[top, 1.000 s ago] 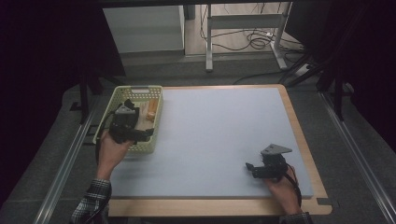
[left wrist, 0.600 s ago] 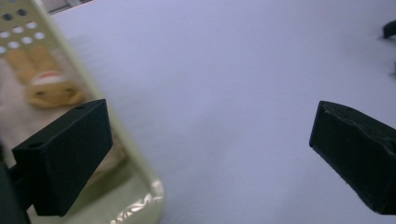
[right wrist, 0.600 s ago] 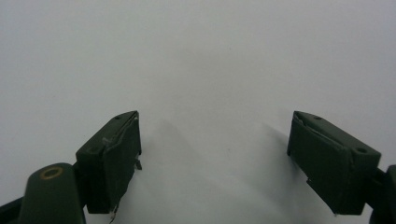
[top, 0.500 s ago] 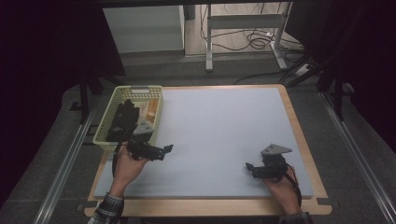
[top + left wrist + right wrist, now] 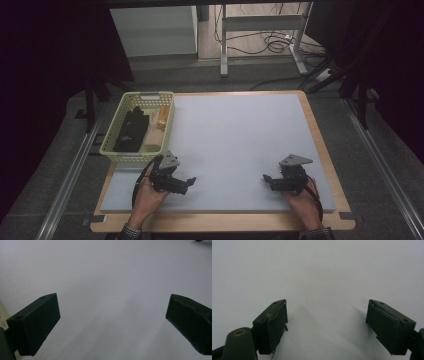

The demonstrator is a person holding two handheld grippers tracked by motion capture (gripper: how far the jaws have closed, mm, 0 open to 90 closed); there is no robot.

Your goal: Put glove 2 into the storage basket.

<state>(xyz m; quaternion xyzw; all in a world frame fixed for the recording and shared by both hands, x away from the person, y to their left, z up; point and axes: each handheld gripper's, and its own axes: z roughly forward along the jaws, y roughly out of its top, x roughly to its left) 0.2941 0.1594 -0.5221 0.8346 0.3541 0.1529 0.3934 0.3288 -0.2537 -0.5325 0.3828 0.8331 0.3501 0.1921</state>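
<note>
Left hand-held gripper (image 5: 186,183) wide, empty, right hand-held gripper (image 5: 268,179) likewise, basket (image 5: 111,148) holding dark items (image 5: 131,129)

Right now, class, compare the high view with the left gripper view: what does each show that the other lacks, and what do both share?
High view alone: the pale yellow-green plastic basket holding a black bundle and an orange item, the wooden table edge, and the right gripper.
Left gripper view alone: a close look at the left gripper, its two black jaws spread wide with nothing between.
Both: the pale grey mat.
</note>
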